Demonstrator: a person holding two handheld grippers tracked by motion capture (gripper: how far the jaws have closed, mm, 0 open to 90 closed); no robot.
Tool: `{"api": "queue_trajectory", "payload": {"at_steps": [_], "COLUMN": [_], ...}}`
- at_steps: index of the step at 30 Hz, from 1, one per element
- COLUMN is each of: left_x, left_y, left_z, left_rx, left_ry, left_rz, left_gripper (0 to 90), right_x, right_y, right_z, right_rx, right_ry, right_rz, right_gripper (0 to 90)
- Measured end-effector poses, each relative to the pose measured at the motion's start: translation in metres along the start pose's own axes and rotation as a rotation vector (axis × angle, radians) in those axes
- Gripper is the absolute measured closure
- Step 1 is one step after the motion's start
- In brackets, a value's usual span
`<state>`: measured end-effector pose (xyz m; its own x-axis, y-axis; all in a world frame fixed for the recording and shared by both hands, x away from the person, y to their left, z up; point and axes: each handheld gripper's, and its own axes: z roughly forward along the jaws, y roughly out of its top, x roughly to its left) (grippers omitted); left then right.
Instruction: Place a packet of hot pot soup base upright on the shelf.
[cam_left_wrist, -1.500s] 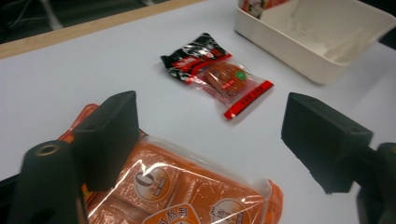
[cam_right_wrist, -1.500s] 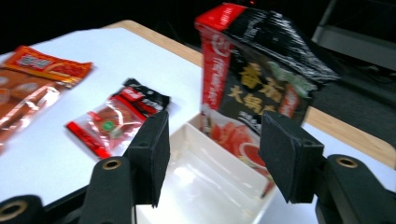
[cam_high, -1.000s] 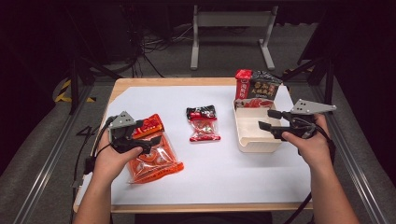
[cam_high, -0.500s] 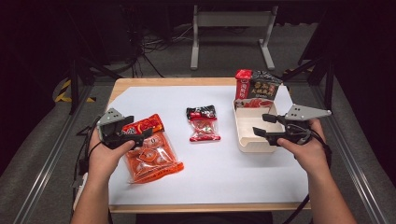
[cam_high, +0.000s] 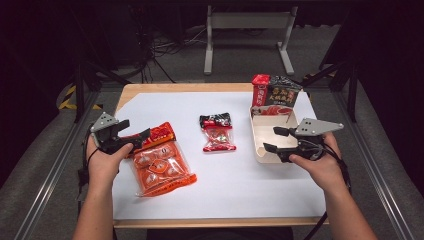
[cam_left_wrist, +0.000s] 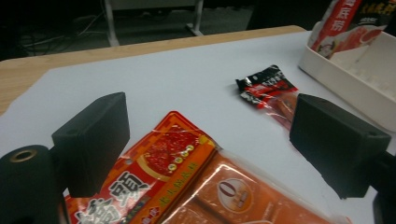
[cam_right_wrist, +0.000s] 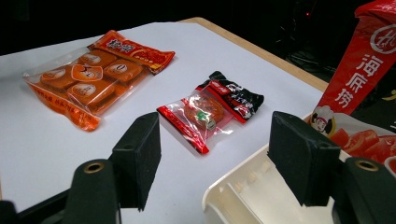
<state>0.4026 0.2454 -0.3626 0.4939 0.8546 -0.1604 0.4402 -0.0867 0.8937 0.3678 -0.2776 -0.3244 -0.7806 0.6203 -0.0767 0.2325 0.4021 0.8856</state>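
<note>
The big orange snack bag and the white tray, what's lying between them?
A small red and black packet lies flat on the white sheet, between the big orange snack bag and the white tray. The high view shows it best.

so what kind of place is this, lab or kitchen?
Most likely a lab recording bench, not a kitchen: a table covered with a white sheet, metal framing rails alongside it, loose cables on the floor behind, dark surroundings, and packaged snacks laid out as props.

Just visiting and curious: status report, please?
Left gripper open over the orange snack bag. Right gripper open, jaws just widening, nothing between, above the white tray. Small red packet untouched mid-table.
</note>
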Motion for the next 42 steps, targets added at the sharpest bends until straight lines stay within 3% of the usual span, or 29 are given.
{"api": "queue_trajectory", "payload": {"at_steps": [8, 11, 27, 42], "left_x": [0.018, 0.026, 0.055, 0.067], "left_y": [-0.012, -0.02, -0.052, -0.065], "left_z": [0.008, 0.014, 0.032, 0.036], "left_rx": [-0.003, -0.01, 0.103, 0.203], "left_ry": [0.044, 0.056, 0.166, 0.207], "left_rz": [-0.024, -0.075, -0.148, -0.219], "left_gripper": [14.3, 15.0, 15.8, 14.7], "right_x": [0.003, 0.004, 0.011, 0.014], "right_y": [-0.001, -0.001, -0.003, -0.005], "right_z": [0.004, 0.007, 0.019, 0.024], "right_rx": [0.004, 0.008, 0.042, 0.059], "right_ry": [0.007, 0.009, 0.024, 0.03], "right_rz": [-0.014, -0.024, -0.056, -0.065], "right_gripper": [34.3, 34.1, 33.2, 32.3]}}
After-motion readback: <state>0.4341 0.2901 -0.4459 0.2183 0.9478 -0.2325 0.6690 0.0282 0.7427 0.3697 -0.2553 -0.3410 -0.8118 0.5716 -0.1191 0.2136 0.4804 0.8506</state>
